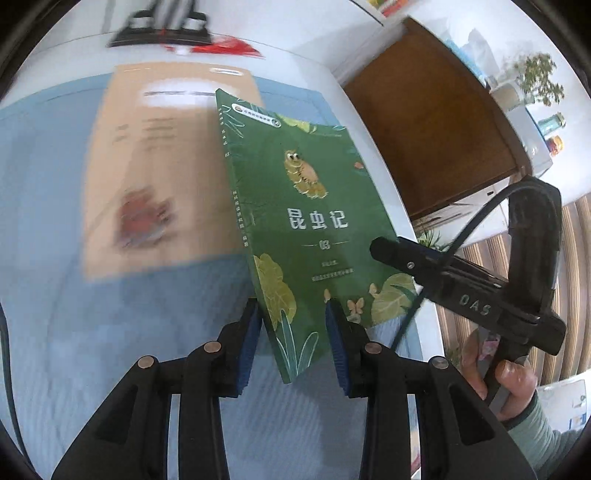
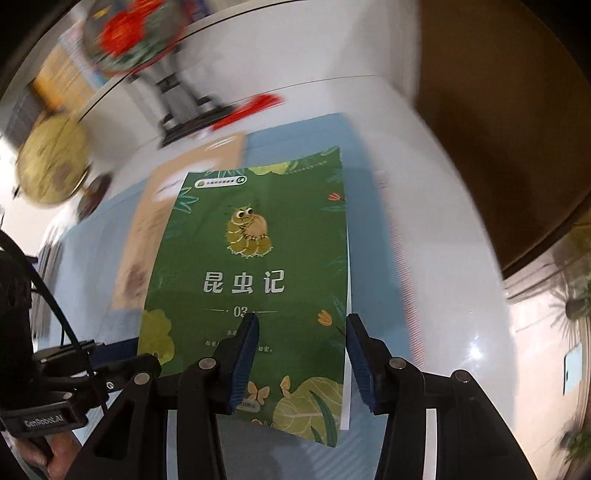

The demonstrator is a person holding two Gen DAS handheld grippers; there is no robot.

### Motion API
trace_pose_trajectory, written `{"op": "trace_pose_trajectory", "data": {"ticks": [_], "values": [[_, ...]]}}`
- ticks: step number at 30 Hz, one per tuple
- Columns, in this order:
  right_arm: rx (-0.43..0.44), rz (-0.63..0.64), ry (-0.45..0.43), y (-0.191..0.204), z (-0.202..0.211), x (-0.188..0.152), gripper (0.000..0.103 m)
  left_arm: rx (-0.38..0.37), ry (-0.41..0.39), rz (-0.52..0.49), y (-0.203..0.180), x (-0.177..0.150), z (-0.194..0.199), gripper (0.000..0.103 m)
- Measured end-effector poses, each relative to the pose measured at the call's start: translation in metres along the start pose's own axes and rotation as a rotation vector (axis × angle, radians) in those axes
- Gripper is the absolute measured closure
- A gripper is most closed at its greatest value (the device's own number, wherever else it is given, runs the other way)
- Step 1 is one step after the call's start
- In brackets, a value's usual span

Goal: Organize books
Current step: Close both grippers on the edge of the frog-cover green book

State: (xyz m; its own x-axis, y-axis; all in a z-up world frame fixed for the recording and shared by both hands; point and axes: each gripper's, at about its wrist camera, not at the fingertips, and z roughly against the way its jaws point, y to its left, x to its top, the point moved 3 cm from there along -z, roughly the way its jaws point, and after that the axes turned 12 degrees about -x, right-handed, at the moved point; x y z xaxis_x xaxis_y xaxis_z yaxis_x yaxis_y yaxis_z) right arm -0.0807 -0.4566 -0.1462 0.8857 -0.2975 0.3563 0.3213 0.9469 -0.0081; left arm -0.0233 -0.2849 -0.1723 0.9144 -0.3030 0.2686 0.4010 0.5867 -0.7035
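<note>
Left gripper (image 1: 295,332): blue pads (image 1: 248,343) pinch the green book (image 1: 303,221) at its lower spine corner, one pad on each face. The book is lifted and tilted, its front cover facing up and to the right, with white title characters and a yellow insect drawing.

Right gripper (image 2: 301,354): seen from its own camera, one finger (image 2: 243,362) lies over the green book's (image 2: 251,280) cover and the other stands just off the page edge, on the right. Whether the pads press the book cannot be told; jaws partly spread. In the left wrist view the right gripper's black body (image 1: 469,291) sits at the book's lower right corner, held by a hand (image 1: 502,376) in a grey-green sleeve (image 1: 546,432).

Beyond the green book:
- tan book (image 1: 162,166) lies flat, just left of and behind it, blurred.
- blue mat (image 1: 110,314) lies under both, on the white tabletop (image 2: 443,258).
- black stand (image 1: 162,29) behind the tan book, at the far edge, with something red (image 1: 221,46) beside it.
- brown cabinet (image 1: 436,129) to the right of the green book, past the tabletop edge.
- yellowish globe (image 2: 51,162) far left of the book, right wrist view, blurred.
</note>
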Motion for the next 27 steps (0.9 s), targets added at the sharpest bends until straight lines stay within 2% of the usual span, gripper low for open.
{"op": "trace_pose_trajectory", "data": {"ticks": [5,8,11,16,19,23,27], "values": [[0.023,0.167,-0.014,0.054,0.017,-0.022,0.055,0.037,-0.051,0.103,0.022,-0.040,0.037,0.071],[0.064,0.195,0.006,0.076,0.019,-0.037,0.055,0.084,-0.068,0.137,0.038,-0.064,0.052,0.071],[0.104,0.218,0.031,0.093,0.017,-0.053,0.055,0.097,-0.094,0.207,0.058,-0.087,0.069,0.071],[0.181,0.204,0.098,0.102,0.010,-0.074,0.055,0.133,-0.150,0.261,0.078,-0.112,0.087,0.072],[0.163,0.220,0.093,0.097,0.014,-0.081,0.055,0.150,-0.167,0.262,0.074,-0.118,0.085,0.072],[0.170,0.225,0.088,0.097,0.017,-0.088,0.064,0.181,-0.171,0.240,0.068,-0.122,0.080,0.071],[0.161,0.233,0.085,0.097,0.017,-0.095,0.066,0.176,-0.183,0.251,0.066,-0.119,0.079,0.071]]}}
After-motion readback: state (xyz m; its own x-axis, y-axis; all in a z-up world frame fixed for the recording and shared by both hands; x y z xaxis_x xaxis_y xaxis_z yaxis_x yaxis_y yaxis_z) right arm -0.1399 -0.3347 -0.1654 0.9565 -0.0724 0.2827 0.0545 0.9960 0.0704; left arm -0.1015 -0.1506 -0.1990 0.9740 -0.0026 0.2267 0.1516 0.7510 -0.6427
